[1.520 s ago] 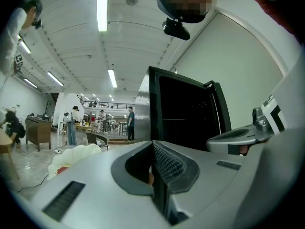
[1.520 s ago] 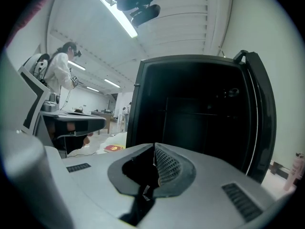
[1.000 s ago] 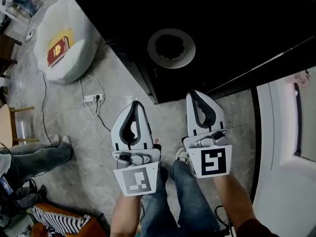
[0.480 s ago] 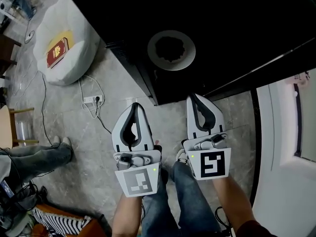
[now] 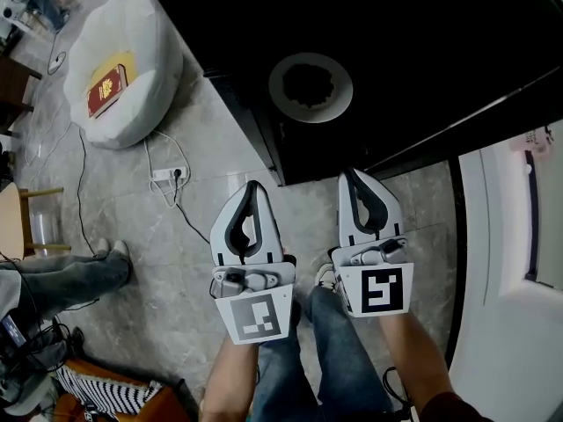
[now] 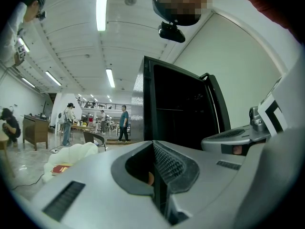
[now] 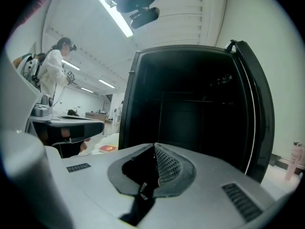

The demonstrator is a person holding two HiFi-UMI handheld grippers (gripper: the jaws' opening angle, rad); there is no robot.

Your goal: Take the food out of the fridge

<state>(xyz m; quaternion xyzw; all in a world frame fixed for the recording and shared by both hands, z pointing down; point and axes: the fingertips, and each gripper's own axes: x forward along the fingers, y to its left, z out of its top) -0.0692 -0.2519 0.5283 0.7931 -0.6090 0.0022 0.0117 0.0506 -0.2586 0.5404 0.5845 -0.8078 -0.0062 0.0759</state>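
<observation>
A white plate (image 5: 310,86) with a dark round piece of food on it lies in the dark of the black fridge (image 5: 396,51), ahead of both grippers. In the right gripper view the fridge (image 7: 190,109) stands open, its inside dark and its shelves hard to make out. My left gripper (image 5: 254,185) and right gripper (image 5: 352,172) hang side by side over the floor, short of the fridge's front edge. Both are shut with nothing between their jaws. The left gripper view shows its shut tips (image 6: 153,144) pointing level at the fridge (image 6: 181,109).
A white beanbag (image 5: 123,60) with a red book on it sits at the far left. A power strip and cable (image 5: 165,175) lie on the stone floor. Someone's legs (image 5: 62,275) show at the left. A white door panel (image 5: 510,236) stands at the right. People (image 6: 123,123) walk far off.
The left gripper has drifted a little to the right, closer to the right gripper. Both stay shut and the plate has not moved.
</observation>
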